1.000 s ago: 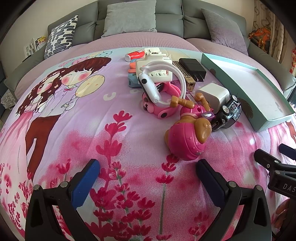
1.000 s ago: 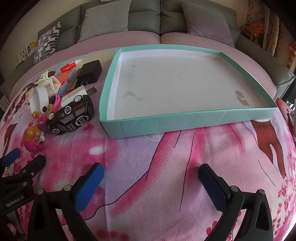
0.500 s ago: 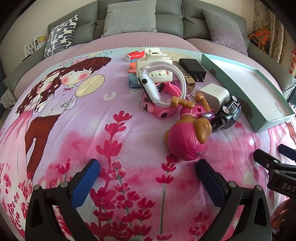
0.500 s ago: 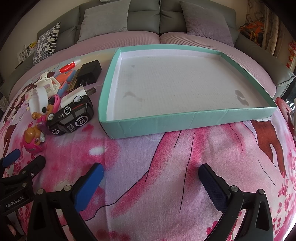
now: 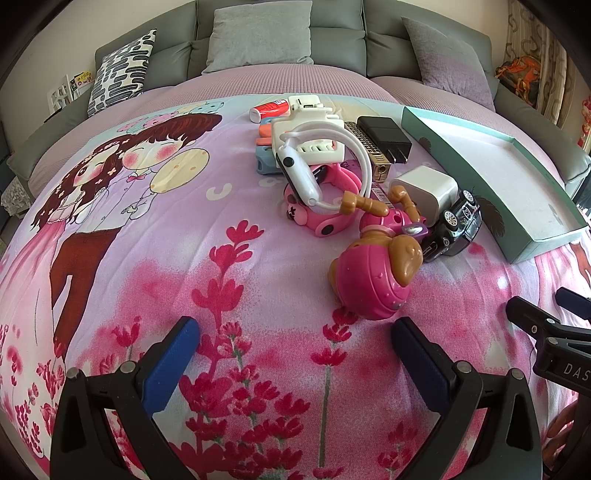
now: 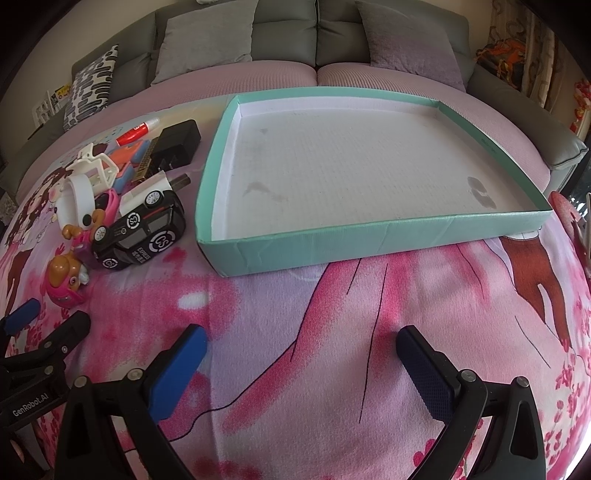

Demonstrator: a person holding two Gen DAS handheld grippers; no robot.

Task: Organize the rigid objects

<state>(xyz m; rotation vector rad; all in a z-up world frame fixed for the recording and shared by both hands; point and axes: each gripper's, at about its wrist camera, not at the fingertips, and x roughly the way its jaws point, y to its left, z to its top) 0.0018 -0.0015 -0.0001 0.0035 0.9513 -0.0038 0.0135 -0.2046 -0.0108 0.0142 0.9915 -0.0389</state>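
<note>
Two tools hang wide open and empty over the bed: the left tool [image 5: 295, 354] just short of the round pink plastic puppy toy [image 5: 373, 277], the right tool [image 6: 301, 360] facing the shallow teal cardboard tray [image 6: 373, 240], which holds nothing. The toy's domed shell could squirt from the pads, and the soft pink floral bedspread [image 5: 147, 258] gives underneath. A grey sofa [image 6: 288, 33] backs the room.

Glossy plastic toy dog [image 5: 373, 275] lies on matt printed cloth blanket [image 5: 147, 266].
</note>
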